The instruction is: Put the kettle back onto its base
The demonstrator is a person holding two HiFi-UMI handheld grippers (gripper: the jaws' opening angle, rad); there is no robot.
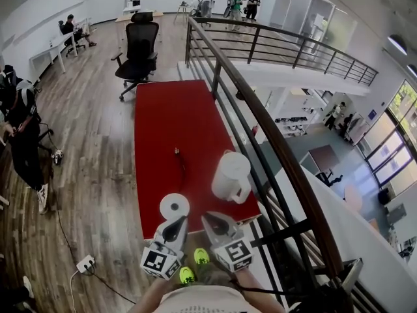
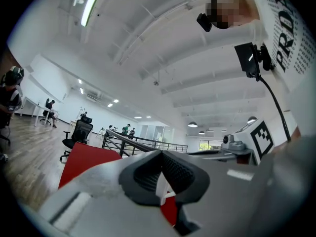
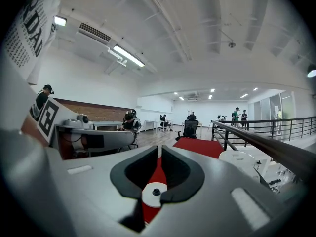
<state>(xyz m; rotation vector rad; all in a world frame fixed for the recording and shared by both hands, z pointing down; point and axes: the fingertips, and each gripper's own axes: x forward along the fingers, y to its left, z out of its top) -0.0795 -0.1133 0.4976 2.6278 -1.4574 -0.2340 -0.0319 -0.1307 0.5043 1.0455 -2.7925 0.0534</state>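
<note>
The white kettle (image 1: 231, 175) stands upright on the red table (image 1: 163, 129), near its right edge, and shows in the right gripper view as kettle (image 3: 243, 162). Its round white base (image 1: 174, 206) lies apart from it to the left, near the table's front edge. Both grippers hover side by side at that front edge, clear of the kettle. The left gripper (image 1: 174, 222) is just behind the base, shut and empty; its jaws meet in the left gripper view (image 2: 160, 153). My right gripper (image 1: 212, 217) is shut on nothing too (image 3: 159, 149), and the base (image 3: 155, 194) shows below its jaws.
A black-railed balcony railing (image 1: 260, 116) runs close along the table's right side. A small dark object (image 1: 176, 152) lies mid-table. An office chair (image 1: 140, 47) stands at the far end. A person (image 1: 23, 135) stands at the left, and a power strip (image 1: 85, 263) lies on the floor.
</note>
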